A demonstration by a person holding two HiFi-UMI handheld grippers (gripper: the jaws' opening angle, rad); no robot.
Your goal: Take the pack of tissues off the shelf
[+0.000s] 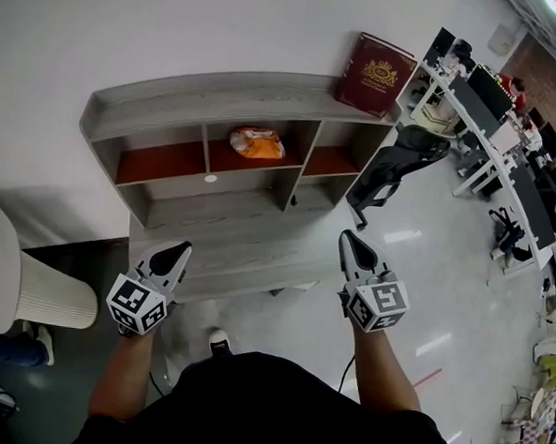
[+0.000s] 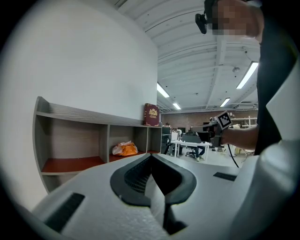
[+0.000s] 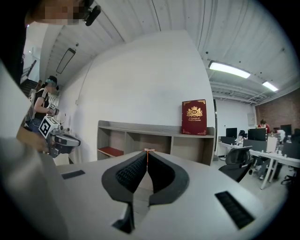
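Observation:
The pack of tissues (image 1: pixel 256 143) is an orange and white crumpled bag lying in the middle compartment of the grey wooden shelf (image 1: pixel 220 96). It shows small in the left gripper view (image 2: pixel 124 148); in the right gripper view I cannot see it. My left gripper (image 1: pixel 175 254) hovers in front of the shelf's low front ledge, jaws together with nothing between them (image 2: pixel 151 157). My right gripper (image 1: pixel 352 242) is level with it further right, also shut and empty (image 3: pixel 148 151). Both are well short of the pack.
A red book (image 1: pixel 375 74) stands on the shelf top at the right end. A black office chair (image 1: pixel 394 162) sits right of the shelf, with desks (image 1: pixel 491 117) beyond. A white ribbed bin (image 1: pixel 11 280) stands at the left. A small white disc (image 1: pixel 210 178) lies under the middle compartment.

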